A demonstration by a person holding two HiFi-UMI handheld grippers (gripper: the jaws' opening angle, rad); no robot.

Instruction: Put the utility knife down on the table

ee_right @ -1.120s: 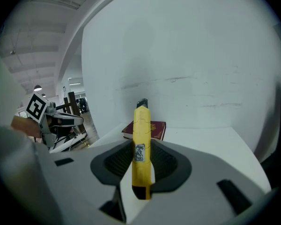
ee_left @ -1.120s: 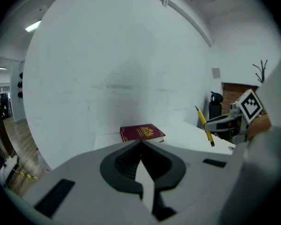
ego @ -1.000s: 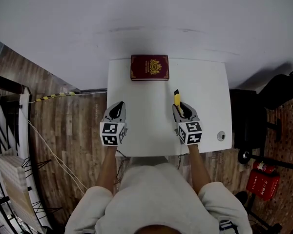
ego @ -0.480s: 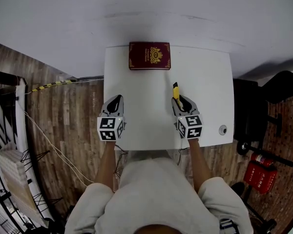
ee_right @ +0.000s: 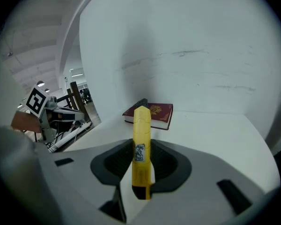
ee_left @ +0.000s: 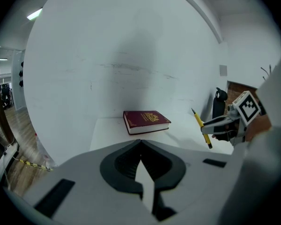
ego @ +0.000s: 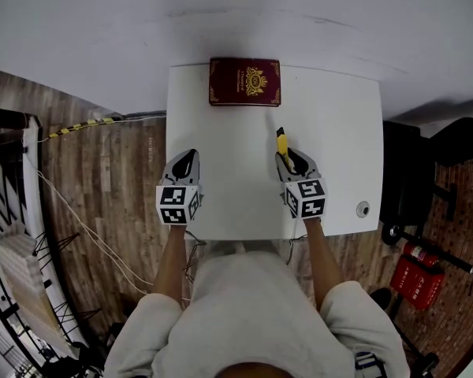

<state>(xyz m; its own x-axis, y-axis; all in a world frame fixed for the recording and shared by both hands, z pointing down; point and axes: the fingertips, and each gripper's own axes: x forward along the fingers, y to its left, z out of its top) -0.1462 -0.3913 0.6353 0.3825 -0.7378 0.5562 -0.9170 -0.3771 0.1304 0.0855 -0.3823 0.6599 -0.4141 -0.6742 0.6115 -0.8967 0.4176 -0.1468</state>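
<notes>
The yellow utility knife (ee_right: 141, 125) sticks out forward from my right gripper (ee_right: 141, 145), whose jaws are shut on its body. In the head view this gripper (ego: 287, 158) hangs over the right half of the white table (ego: 339, 124), with the knife (ego: 281, 142) pointing toward the far edge. In the left gripper view the knife (ee_left: 202, 128) is tilted, tip up, clear of the tabletop. My left gripper (ego: 188, 157) is over the table's left edge, its jaws (ee_left: 140, 142) shut on nothing.
A dark red book (ego: 244, 82) lies flat at the table's far edge against the white wall. A small round object (ego: 363, 209) sits near the front right corner. A black chair (ego: 449, 144) and a red fire extinguisher (ego: 414, 282) stand to the right.
Both grippers have sunk a little toward the tabletop. The knife stays gripped in the right one, and the book has not moved.
</notes>
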